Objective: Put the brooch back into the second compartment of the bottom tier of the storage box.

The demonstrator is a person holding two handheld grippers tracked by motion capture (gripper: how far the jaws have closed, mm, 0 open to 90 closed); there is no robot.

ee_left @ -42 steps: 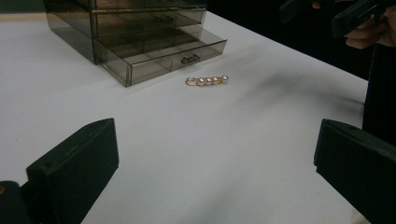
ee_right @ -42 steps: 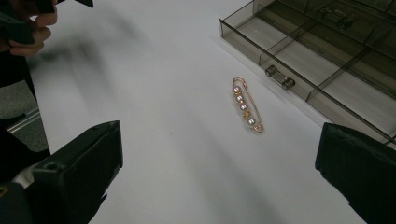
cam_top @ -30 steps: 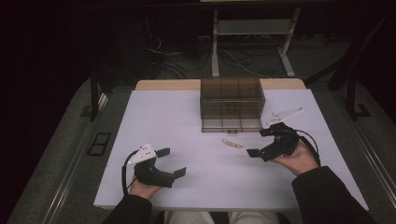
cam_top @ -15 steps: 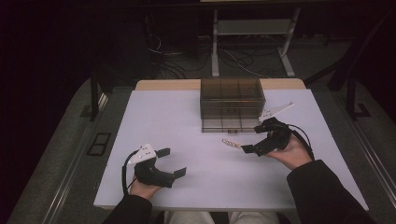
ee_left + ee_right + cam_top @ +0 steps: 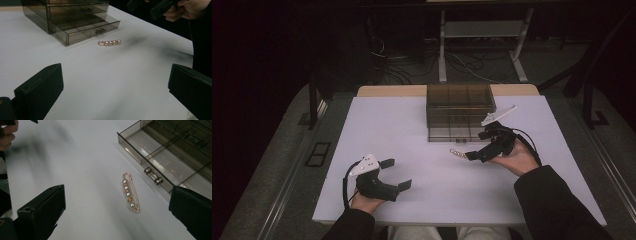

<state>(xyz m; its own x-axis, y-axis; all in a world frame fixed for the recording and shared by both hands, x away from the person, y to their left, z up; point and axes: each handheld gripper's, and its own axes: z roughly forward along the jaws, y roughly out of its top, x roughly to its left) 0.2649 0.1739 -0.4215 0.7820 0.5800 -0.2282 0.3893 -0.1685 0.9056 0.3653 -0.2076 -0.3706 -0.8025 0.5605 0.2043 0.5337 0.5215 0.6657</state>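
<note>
Judging from the high view, the right claw (image 5: 473, 154) hovers spread beside a pearl pin (image 5: 457, 152), just before the drawer box (image 5: 459, 111); the left claw (image 5: 396, 174) rests agape, well apart. Left gripper view: pin near the pulled-out drawer (image 5: 85, 28). Right gripper view: gold, five pearls; pickup seems next, needing careful straddling.

Readable text: none
Drawer box (image 5: 172, 157): no label or brand legible
Pearl pin (image 5: 130, 192): no marking
Bench (image 5: 412, 130): plain, unprinted
</note>
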